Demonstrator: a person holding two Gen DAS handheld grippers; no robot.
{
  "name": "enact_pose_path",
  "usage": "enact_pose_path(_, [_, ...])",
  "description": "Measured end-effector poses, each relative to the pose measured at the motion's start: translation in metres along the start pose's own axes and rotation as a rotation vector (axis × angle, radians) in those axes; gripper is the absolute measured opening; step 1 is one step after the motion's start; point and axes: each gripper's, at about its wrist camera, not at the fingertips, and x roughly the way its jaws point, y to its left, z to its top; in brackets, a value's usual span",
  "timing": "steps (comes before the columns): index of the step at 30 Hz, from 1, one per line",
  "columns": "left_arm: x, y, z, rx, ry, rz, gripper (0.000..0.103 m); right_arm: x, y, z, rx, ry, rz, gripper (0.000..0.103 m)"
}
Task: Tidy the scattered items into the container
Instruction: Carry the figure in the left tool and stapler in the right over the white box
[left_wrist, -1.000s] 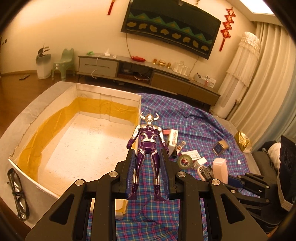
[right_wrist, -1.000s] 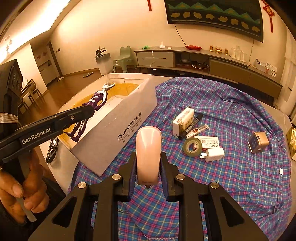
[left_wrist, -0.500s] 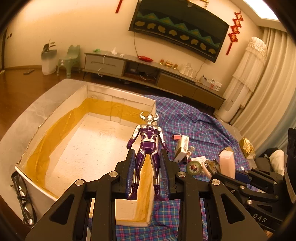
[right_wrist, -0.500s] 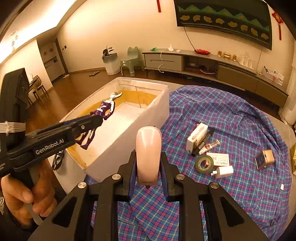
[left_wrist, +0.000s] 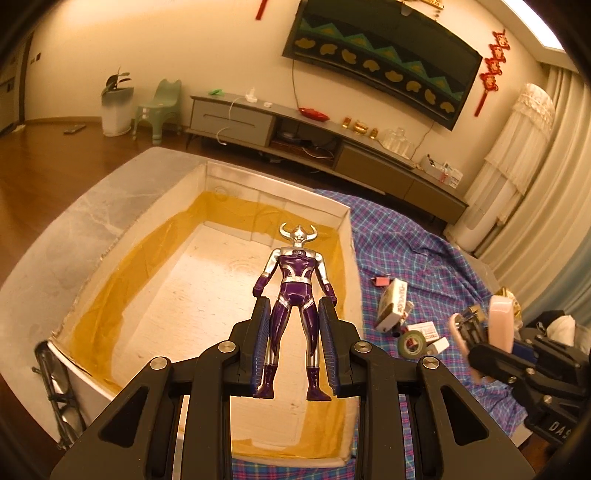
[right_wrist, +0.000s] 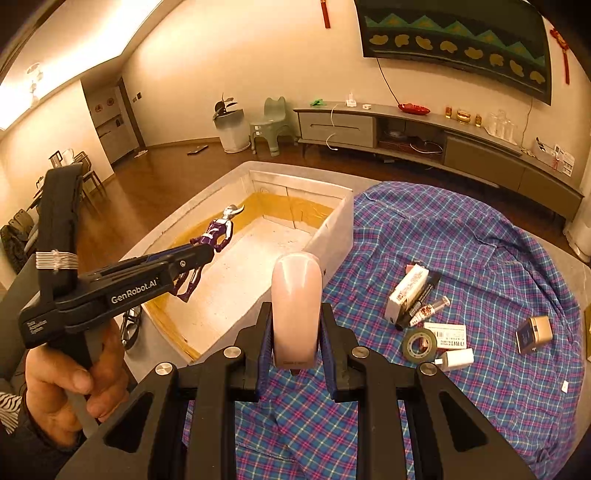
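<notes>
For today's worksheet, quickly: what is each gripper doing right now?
Left gripper: closed on the purple figure, over the box.
Right gripper: closed on the pink case.

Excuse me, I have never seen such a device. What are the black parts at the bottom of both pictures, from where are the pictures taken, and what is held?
There is no robot here. A person holds a hand tool with a two-finger claw in each hand. Each tool carries a wide-angle camera looking along its fingers, so each picture shows its own claw at the bottom.

In the left camera's picture, the left claw grips a purple toy figure by the legs, over an open white box. In the right camera's picture, the right claw grips a pink case; at the left you see the person's hand holding the other tool.

A checked cloth covers the surface. On it lie a tape roll, markers and small boxes.
</notes>
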Motion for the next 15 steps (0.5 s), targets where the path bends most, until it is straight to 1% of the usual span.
enact_pose_path(6, [-0.002, 0.005, 0.011, 0.014, -0.008, 0.029, 0.028, 0.002, -0.002, 0.01, 0.004, -0.006, 0.015, 0.025])
enact_pose_path(15, [0.008, 0.015, 0.029, 0.013, 0.001, 0.056, 0.028, 0.021, -0.004, 0.031, 0.007, 0.013, 0.043, 0.025])
